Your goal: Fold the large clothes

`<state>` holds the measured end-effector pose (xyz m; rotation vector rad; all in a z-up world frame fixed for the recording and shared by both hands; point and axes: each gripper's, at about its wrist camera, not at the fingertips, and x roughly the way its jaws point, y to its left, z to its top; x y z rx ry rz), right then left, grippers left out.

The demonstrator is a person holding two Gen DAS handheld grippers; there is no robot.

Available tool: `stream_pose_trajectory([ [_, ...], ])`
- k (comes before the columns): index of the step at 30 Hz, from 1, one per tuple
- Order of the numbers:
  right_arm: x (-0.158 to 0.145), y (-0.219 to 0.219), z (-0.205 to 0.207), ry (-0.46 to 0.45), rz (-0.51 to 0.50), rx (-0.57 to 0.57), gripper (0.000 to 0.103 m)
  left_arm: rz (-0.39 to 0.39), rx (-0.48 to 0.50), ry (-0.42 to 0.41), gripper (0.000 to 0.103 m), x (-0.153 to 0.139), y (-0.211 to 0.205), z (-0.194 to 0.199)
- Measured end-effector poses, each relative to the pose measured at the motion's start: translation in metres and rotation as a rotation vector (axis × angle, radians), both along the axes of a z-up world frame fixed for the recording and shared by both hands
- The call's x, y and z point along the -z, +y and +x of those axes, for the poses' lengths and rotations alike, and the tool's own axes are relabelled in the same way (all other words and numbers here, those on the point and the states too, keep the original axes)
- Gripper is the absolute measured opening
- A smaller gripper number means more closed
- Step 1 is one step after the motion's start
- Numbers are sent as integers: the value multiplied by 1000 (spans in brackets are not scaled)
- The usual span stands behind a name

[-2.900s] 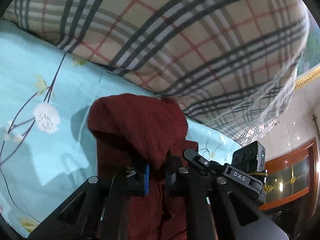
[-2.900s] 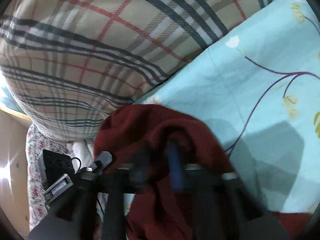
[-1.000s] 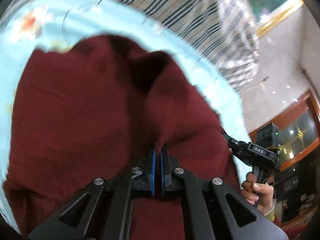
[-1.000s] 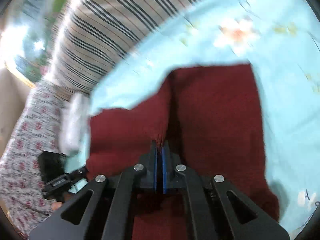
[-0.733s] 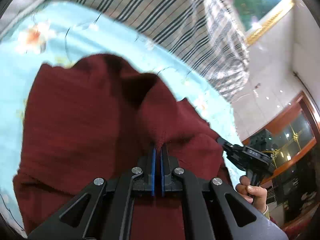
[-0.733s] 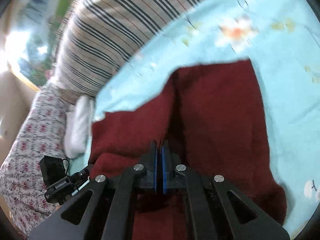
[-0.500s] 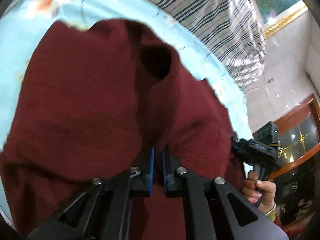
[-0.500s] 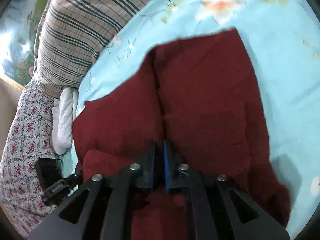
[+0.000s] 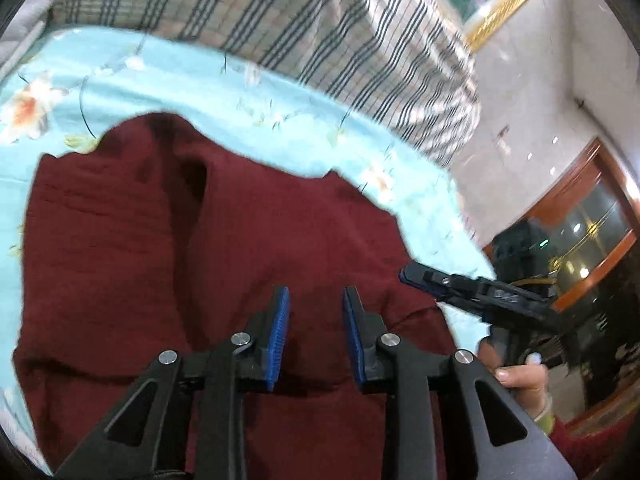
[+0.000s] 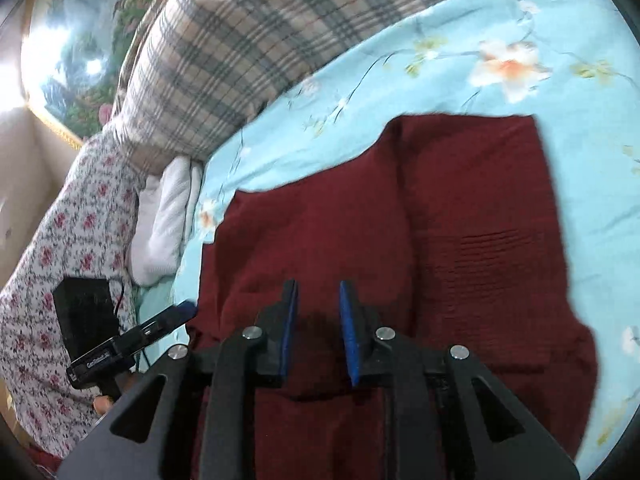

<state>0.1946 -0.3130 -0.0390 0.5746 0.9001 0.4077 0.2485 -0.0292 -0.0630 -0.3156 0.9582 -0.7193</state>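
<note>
Left gripper (image 9: 314,300) and right gripper (image 10: 318,294) were both released, jaws apart, above the dark-red garment (image 9: 248,240) lying on the floral bedsheet (image 10: 460,76).

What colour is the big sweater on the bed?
Dark red. The sweater shows best in the right wrist view.

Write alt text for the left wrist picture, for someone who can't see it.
A dark red garment lies spread on a light blue floral sheet, with the left gripper open above it, its blue-padded fingers apart and empty. A plaid pillow lies behind, and the right gripper reaches in from the right.
</note>
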Motion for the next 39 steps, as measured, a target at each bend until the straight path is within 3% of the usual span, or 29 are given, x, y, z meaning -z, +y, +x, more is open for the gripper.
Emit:
stream_pose_trajectory([
  [4, 25, 10, 11, 91, -109, -19, 22, 80, -15, 99, 27, 40, 7, 8],
  [6, 42, 5, 11, 144, -146, -1, 22, 50, -17, 112, 25, 51, 15, 6],
  [7, 49, 0, 8, 152, -117, 1, 22, 32, -20, 116, 25, 54, 19, 6],
  [11, 50, -7, 2, 136, -83, 12, 22, 0, -29, 132, 21, 59, 29, 7],
  [23, 31, -13, -12, 124, -111, 48, 25, 43, -54, 106, 25, 45, 41, -11],
  [24, 28, -16, -16, 121, -111, 54, 30, 43, -60, 106, 28, 43, 44, -14],
  [26, 24, -19, -21, 114, -118, 67, 42, 59, -81, 92, 43, 38, 50, -21],
  [30, 17, -27, -34, 104, -127, 80, 43, 69, -118, 74, 48, 28, 65, -37],
  [32, 15, -32, -43, 104, -137, 88, 43, 74, -158, 74, 57, 24, 80, -47],
  [39, 8, -75, -90, 92, -188, 166, 43, 105, -295, 80, 64, 24, 143, -82],
])
